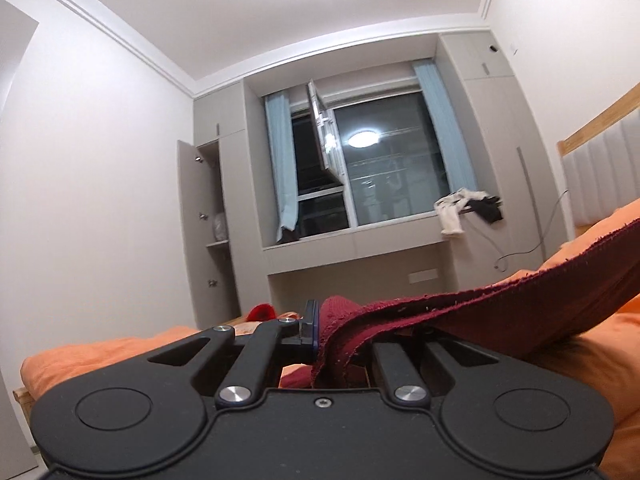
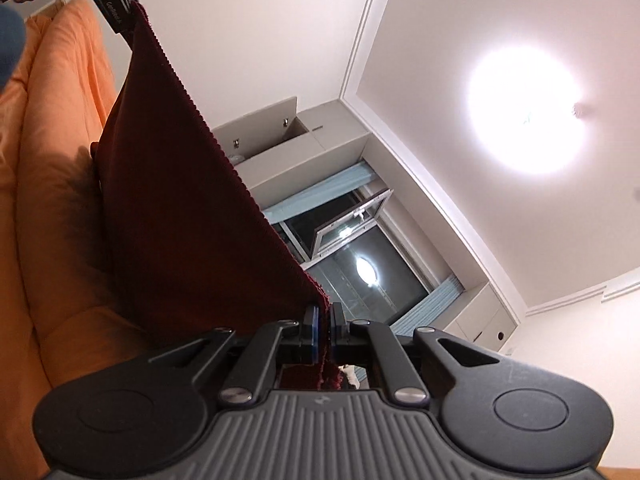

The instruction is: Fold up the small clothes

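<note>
Both grippers clamp the dark red garment (image 2: 180,184): left gripper (image 1: 320,328) at lower centre, right gripper (image 2: 325,320) likewise. You should keep the spanned edge taut and level above the orange bedding (image 2: 60,120).

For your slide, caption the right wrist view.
Both grippers hold a dark red cloth stretched above an orange bed.

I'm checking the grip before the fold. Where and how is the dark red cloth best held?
At its two corners along the ribbed top edge, about as now. The left gripper and right gripper each have their jaws shut on a corner of the dark red cloth, which spans taut between them above the orange bedding. Coming in edge-on at each corner probably keeps it flat.
</note>
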